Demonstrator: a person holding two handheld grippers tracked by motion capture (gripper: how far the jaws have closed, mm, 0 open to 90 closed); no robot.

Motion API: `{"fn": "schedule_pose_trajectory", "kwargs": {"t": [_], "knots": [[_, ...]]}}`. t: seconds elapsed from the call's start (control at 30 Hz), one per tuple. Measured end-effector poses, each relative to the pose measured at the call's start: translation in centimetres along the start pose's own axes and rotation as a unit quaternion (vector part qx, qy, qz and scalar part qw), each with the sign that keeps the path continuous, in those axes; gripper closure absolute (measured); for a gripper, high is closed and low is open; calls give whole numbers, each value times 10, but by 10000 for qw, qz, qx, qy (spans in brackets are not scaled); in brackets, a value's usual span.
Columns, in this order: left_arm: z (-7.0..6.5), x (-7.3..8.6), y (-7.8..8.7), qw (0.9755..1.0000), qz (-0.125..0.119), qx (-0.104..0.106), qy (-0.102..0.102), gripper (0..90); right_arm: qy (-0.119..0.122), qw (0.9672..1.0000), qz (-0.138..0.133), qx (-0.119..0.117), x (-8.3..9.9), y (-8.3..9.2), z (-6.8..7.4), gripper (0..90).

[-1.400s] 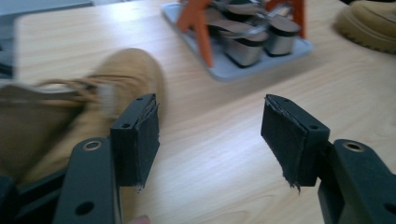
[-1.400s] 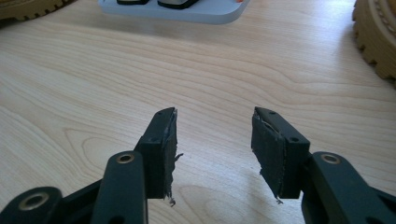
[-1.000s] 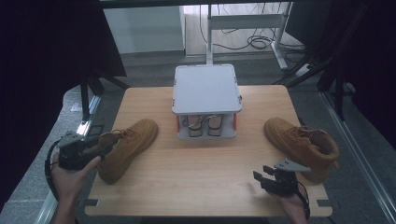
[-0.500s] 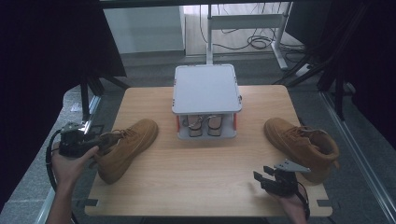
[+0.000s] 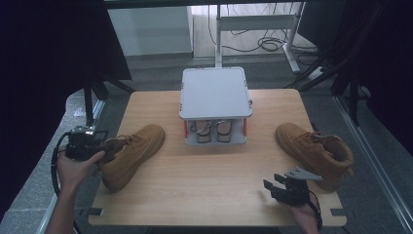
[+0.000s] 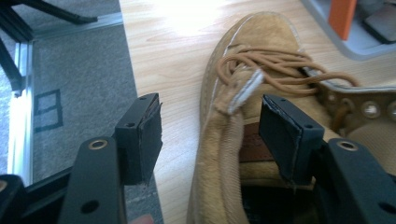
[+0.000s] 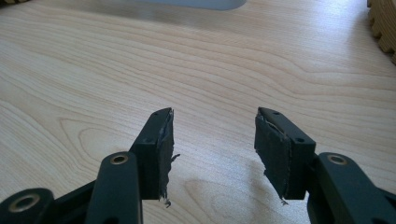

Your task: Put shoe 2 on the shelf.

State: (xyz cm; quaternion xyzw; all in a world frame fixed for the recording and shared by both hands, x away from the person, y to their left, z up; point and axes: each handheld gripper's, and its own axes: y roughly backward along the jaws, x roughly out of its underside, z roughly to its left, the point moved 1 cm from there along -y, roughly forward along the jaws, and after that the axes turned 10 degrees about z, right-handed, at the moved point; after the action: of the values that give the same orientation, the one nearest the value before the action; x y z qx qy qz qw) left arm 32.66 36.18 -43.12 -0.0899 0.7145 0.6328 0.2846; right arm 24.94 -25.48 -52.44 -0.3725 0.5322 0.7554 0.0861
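Tan boot (image 6: 243, 154) collar sits between the left hand-held gripper's (image 6: 210, 135) spread jaws, which have just been closing.

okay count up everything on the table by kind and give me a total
Tan lace-up boots: 2, the left boot and the right boot
Grey two-tier rack: 1
Pair of sandals on the rack's lower shelf: 1
Total: 4

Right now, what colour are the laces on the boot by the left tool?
Tan-brown, matching the boot; the laces show best in the left gripper view.
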Motion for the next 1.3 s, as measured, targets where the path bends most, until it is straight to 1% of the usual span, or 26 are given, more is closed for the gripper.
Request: {"fn": "schedule_pose_trajectory", "kwargs": {"t": [0.1, 0.17, 0.2, 0.23, 0.33, 0.4, 0.47, 0.53, 0.57, 0.6, 0.7, 0.8, 0.97, 1.1, 1.17, 1.23, 1.3], "knots": [[2, 1, -3, 10000, 68, 14, 12, 424, -25, 10000, 0, 17, 0, 0, -1, 474], [3, 1, -3, 9999, 87, 64, 35, 430, -32, 10000, -1, 26, 0, 0, -1, 474], [4, 1, -3, 9999, 105, 105, 37, 473, -46, 10000, -3, 27, 0, 0, -1, 474], [4, 0, -3, 9998, 147, 119, 31, 473, -46, 10000, -3, 27, 0, 0, -1, 474], [2, -2, -4, 9995, 297, 56, -48, 560, -58, 10000, -2, 36, 0, 0, -2, 472], [2, -4, -6, 9991, 399, 114, -67, 571, -74, 10000, -13, 31, 0, 1, -2, 472], [2, -6, -6, 9989, 448, 108, -108, 582, -83, 10000, -13, 31, 0, 1, -2, 472], [1, -8, -8, 9981, 572, 147, -147, 586, -70, 10000, -9, 35, 0, 1, -2, 472], [1, -9, -8, 9978, 627, 133, -159, 594, -70, 10000, -14, 26, 0, 1, -2, 472], [0, -11, -9, 9967, 763, 186, -209, 601, -62, 10000, -12, 26, 0, 1, -2, 472], [0, -13, -10, 9961, 834, 154, -232, 621, -84, 10000, -10, 32, 1, 0, -4, 472], [0, -14, -11, 9950, 929, 267, -247, 665, -117, 9999, -13, 40, 1, 1, -5, 472], [0, -14, -11, 9947, 957, 291, -228, 721, -137, 9999, -37, 60, 0, 3, -5, 472], [1, -13, -11, 9949, 933, 328, -178, 735, -146, 9998, -89, 73, -1, 4, -5, 474], [2, -13, -11, 9950, 923, 368, -119, 738, -104, 9998, -136, 64, -4, 7, -4, 475], [2, -13, -11, 9950, 913, 387, -99, 740, -65, 9998, -202, -1, -8, 12, -2, 476], [2, -13, -11, 9952, 894, 400, -81, 740, -20, 9995, -302, -114, -14, 19, -1, 476]]}}
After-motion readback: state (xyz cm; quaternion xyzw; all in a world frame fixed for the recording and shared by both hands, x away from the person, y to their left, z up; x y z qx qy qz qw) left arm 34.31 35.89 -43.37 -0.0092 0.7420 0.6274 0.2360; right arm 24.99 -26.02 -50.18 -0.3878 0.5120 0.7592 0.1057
